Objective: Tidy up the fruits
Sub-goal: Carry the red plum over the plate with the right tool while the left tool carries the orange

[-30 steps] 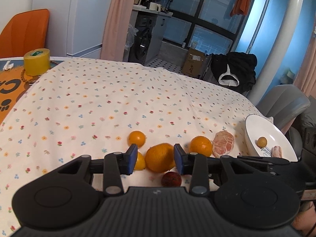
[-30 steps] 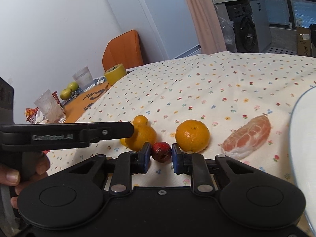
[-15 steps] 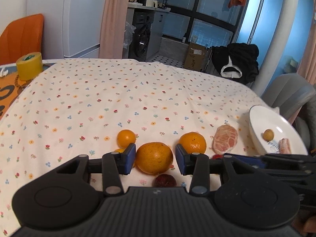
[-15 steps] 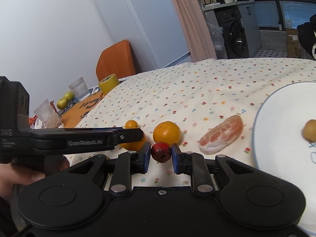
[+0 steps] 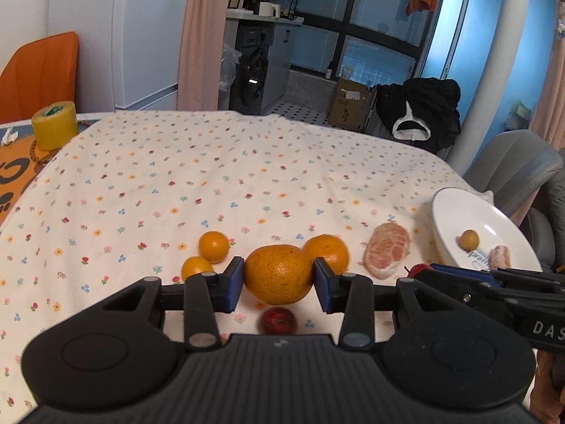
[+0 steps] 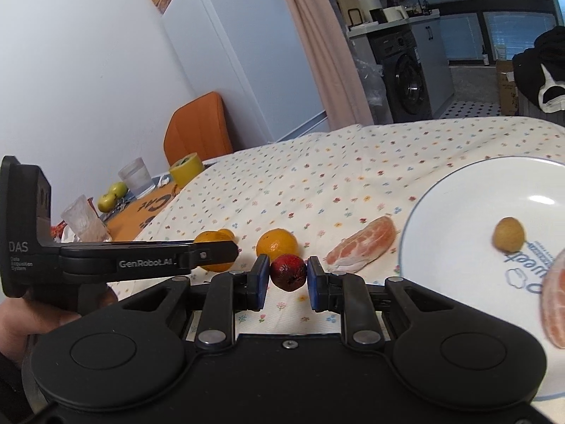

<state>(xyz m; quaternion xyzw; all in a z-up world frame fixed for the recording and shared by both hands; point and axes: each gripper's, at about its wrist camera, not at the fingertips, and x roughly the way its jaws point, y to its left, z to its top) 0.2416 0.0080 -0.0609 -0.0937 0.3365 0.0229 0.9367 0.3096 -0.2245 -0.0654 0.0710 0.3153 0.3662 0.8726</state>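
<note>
**Both hand-held grippers loaded: big orange on the left, red fruit on the right**

My left hand-held gripper (image 5: 279, 279) is pinching the large orange (image 5: 278, 274) at lower centre of the left wrist view; both blue pads press its sides. Its skin is dimpled, deep orange with a greenish-brown cast. Whether it still touches the surface (image 5: 176, 183) I cannot tell. A second red fruit (image 5: 278, 321) lies just below it, partly hidden by the gripper body.

My right hand-held gripper (image 6: 285, 277) is pinching a small red fruit (image 6: 288, 272), dark and rough-skinned, at centre of the right wrist view.

On the flowered cloth, two small oranges (image 5: 213, 246) sit touching at centre left, another orange (image 5: 328, 251) sits just behind my right pad, and a peeled citrus piece (image 5: 387, 253), pink and veined, lies to its right. The white plate (image 6: 459, 205) fills the right side of the right wrist view, holding a small brown-yellow fruit (image 6: 509, 234) and a peeled segment (image 6: 554, 304) at the frame's right edge.

The upper half of the cloth is open. The yellow tape roll (image 5: 54, 129) stands at the far left edge, well apart from the fruit. The plate sits near the surface's right edge.
</note>
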